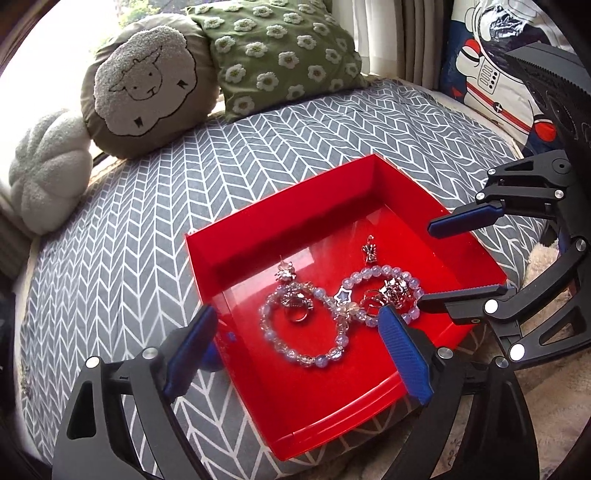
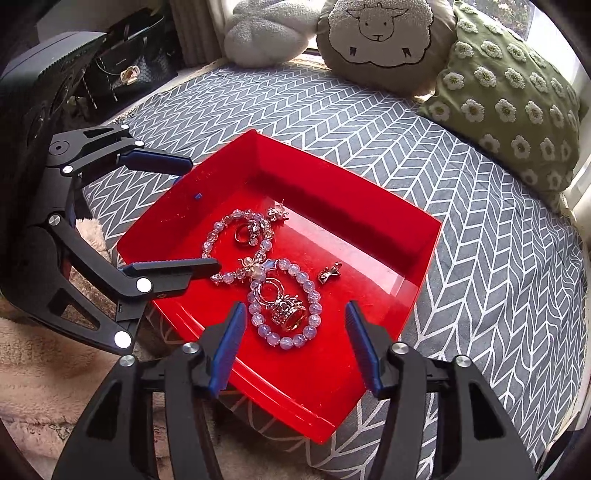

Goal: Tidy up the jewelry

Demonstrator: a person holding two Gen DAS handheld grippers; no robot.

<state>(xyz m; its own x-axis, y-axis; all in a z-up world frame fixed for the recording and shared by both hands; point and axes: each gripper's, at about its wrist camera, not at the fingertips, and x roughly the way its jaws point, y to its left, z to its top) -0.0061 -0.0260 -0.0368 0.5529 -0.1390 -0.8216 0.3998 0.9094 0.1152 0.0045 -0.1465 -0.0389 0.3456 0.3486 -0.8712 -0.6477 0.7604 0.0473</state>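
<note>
A red tray (image 1: 325, 402) (image 2: 373, 206) sits on a grey chevron cushion. In it lie two pale bead bracelets (image 1: 303, 343) (image 2: 284, 306), silver rings (image 1: 295, 310) (image 2: 288, 314), a small silver charm (image 1: 370, 252) (image 2: 330, 273) and an earring stud (image 1: 284, 273) (image 2: 276, 213). My left gripper (image 1: 299, 328) (image 2: 205, 214) is open, its fingers straddling the tray's near edge, over the bracelets. My right gripper (image 2: 295, 314) (image 1: 424, 262) is open over the tray's right side, above a bracelet. Neither holds anything.
A sheep pillow (image 1: 144, 85) (image 2: 380, 33), a green flower pillow (image 1: 280, 48) (image 2: 509, 107) and a white plush pillow (image 1: 48, 166) (image 2: 266, 29) line the back. An astronaut pillow (image 1: 491, 74) stands at the right. A black handbag (image 2: 129, 70) and a beige fleece (image 2: 44, 354) are beside the cushion.
</note>
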